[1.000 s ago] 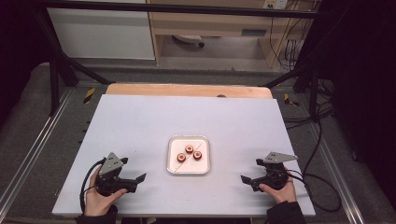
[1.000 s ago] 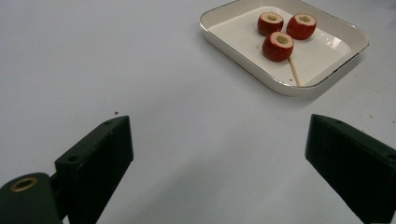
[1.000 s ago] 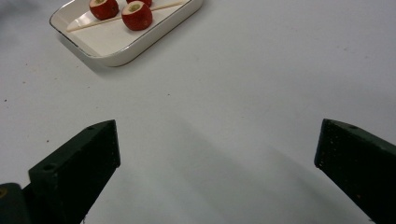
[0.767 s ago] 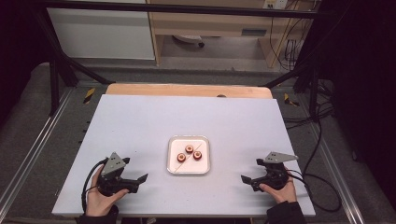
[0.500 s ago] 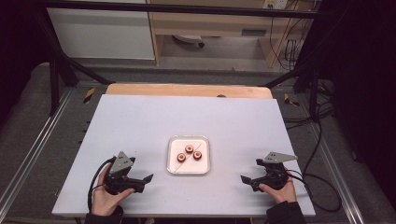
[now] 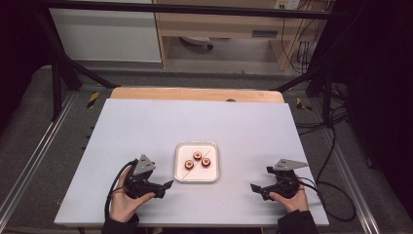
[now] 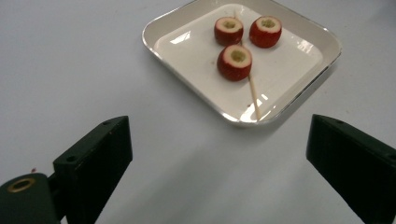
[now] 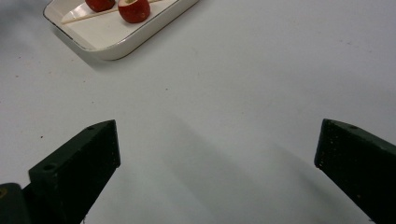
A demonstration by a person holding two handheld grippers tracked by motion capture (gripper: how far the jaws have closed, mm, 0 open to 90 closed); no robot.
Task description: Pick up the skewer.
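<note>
Hovering my left gripper with fingers released, aimed at the tray | skewer and fruit pieces centre-frame | right gripper released, lower right, ready to assist.

In the right gripper view the tray runs off the top edge, so one red fruit is cropped, another is barely a sliver, the skewer is cut short, and the top-left corner goes blurry.
</note>
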